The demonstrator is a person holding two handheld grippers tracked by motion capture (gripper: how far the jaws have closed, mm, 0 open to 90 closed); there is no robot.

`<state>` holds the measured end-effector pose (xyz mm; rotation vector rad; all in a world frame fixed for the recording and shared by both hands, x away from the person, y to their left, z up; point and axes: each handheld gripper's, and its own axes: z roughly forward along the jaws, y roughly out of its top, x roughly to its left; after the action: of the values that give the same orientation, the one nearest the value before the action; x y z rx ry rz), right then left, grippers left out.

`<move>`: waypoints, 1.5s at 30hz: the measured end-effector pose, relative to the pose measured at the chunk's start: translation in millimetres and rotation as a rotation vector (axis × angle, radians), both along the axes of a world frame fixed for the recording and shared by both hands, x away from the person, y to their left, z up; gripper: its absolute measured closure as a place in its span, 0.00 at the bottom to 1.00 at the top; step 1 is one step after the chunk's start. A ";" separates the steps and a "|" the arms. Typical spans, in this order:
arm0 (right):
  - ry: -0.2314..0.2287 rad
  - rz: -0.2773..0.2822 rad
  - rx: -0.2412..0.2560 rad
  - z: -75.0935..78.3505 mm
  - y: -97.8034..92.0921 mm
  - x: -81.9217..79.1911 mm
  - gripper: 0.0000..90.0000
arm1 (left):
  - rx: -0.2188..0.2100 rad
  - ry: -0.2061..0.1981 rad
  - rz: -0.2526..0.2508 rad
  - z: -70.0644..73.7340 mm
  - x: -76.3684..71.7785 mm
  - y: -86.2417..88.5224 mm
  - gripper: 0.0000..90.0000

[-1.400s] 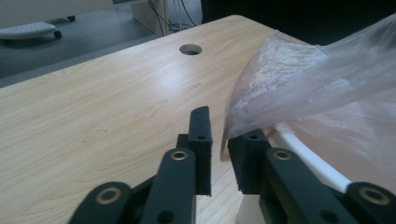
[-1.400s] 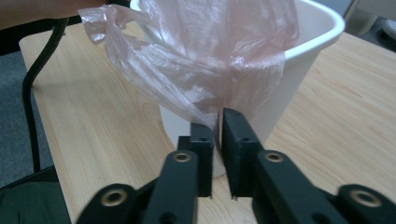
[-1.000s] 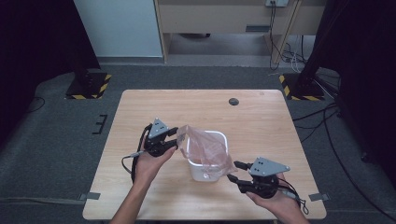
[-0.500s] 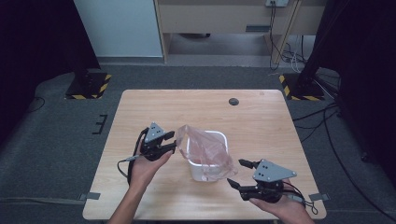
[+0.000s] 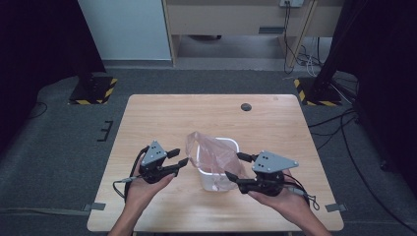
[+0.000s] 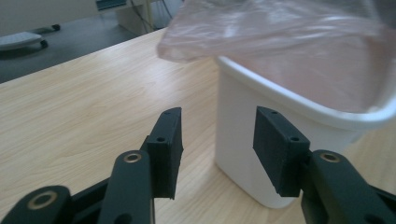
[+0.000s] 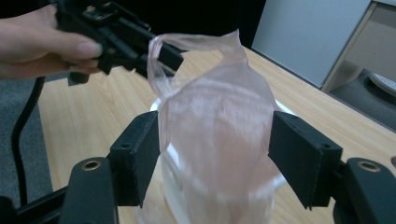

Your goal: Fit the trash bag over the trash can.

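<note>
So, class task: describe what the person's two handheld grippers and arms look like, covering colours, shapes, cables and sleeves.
Both tools are black. The left gripper and right gripper each carry a grey three-cornered plate on top and end in two black jaws with blocky rectangular pads and brass-coloured pivot rings. A black cable trails from each. The forearms are bare, with no sleeves in view.
</note>
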<state>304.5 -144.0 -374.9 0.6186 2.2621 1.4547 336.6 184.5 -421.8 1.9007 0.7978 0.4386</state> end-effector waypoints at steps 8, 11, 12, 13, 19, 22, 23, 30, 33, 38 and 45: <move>0.020 0.008 -0.022 0.3 20.7 18.0 0.38 | -0.009 -0.019 -0.079 4.4 -17.1 -0.9 0.50; 0.024 -0.004 -0.040 -1.2 21.9 21.7 0.56 | -0.044 -0.017 -0.088 7.9 -18.9 -1.1 0.48; 0.030 -0.006 -0.043 -1.6 21.7 23.4 0.62 | -0.050 -0.021 -0.093 9.9 -19.1 -2.9 0.47; 0.036 -0.008 -0.048 -2.2 21.5 25.1 0.67 | -0.053 -0.024 -0.098 11.7 -19.1 -4.5 0.47; 0.067 -0.031 -0.048 -2.2 18.5 30.8 0.84 | -0.045 -0.035 -0.133 17.2 -17.5 -20.9 0.46; 0.079 -0.038 -0.038 -1.3 16.8 32.2 0.86 | -0.034 -0.035 -0.137 17.1 -15.4 -27.3 0.50; 0.082 -0.039 -0.031 -0.9 16.1 32.5 0.87 | -0.028 -0.037 -0.132 17.5 -14.8 -29.3 0.54; 0.085 -0.074 -0.008 2.4 7.6 36.4 0.93 | -0.010 -0.031 -0.132 27.1 -19.7 -30.1 0.98; 0.096 -0.096 -0.005 3.0 2.2 39.7 0.98 | -0.003 -0.010 -0.143 30.2 -22.9 -28.0 1.00; 0.107 -0.140 -0.005 -0.2 -8.7 50.2 1.00 | 0.020 0.015 -0.152 30.3 -30.2 -21.6 1.00; 0.125 -0.173 -0.003 -7.0 -19.2 60.8 1.00 | 0.051 0.044 -0.158 26.8 -37.5 -12.8 1.00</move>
<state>365.4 -163.2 -381.9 0.9035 2.2396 1.3626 299.1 171.7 -395.0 2.0102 0.6648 0.3229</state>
